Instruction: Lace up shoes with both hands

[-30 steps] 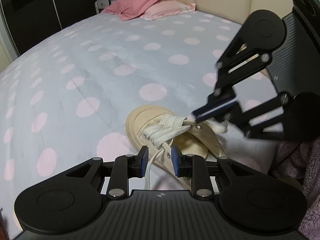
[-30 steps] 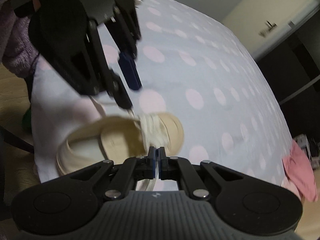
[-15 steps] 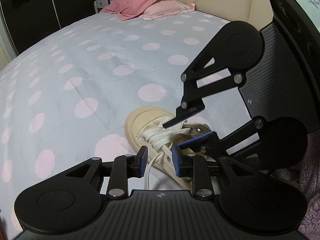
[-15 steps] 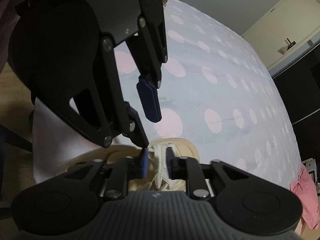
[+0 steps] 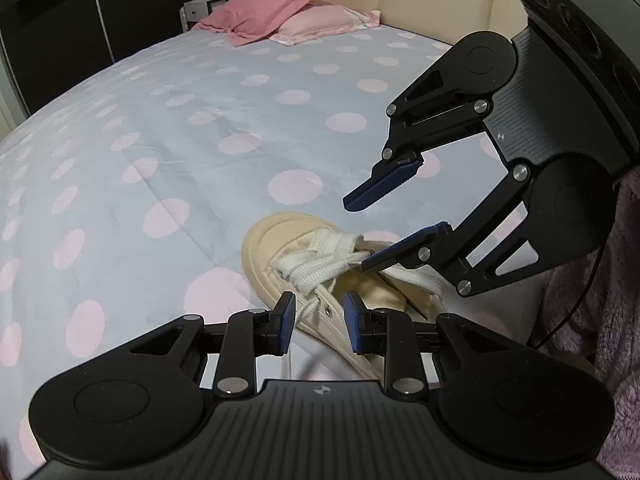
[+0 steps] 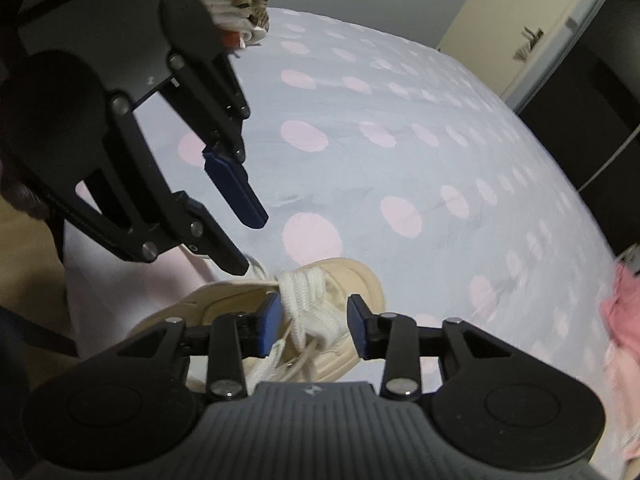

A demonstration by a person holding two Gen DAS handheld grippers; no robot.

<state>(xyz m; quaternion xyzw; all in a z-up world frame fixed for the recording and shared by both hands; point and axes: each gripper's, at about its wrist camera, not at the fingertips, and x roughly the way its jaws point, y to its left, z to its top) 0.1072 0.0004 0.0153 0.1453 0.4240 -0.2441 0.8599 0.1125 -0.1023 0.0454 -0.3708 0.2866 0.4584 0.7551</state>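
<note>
A: Bed [image 5: 168, 152] supports the cream shoe [image 5: 276, 240] near its edge, toe toward the pillows [image 5: 276, 20].

B: Both grippers released: left gripper [image 5: 319, 322] straddles a lace [image 5: 308, 312]; right gripper [image 6: 312, 326] brackets the crossings, ready to pinch.

The grey bedspread with pink dots [image 5: 168, 128] lies broad and bare ahead of and to the left of the cream canvas sneaker [image 5: 320, 276], so a gripper has plenty of room there. Close to the shoe, space is tight: the left gripper [image 5: 318, 322] stands spread just before its side, and the right gripper [image 5: 360, 236] hangs open over the white flat laces [image 5: 320, 258], lower finger at the tongue. A fuzzy mauve blanket [image 5: 600, 320] crowds the right; two pink pillows [image 5: 280, 20] lie well away.
</note>
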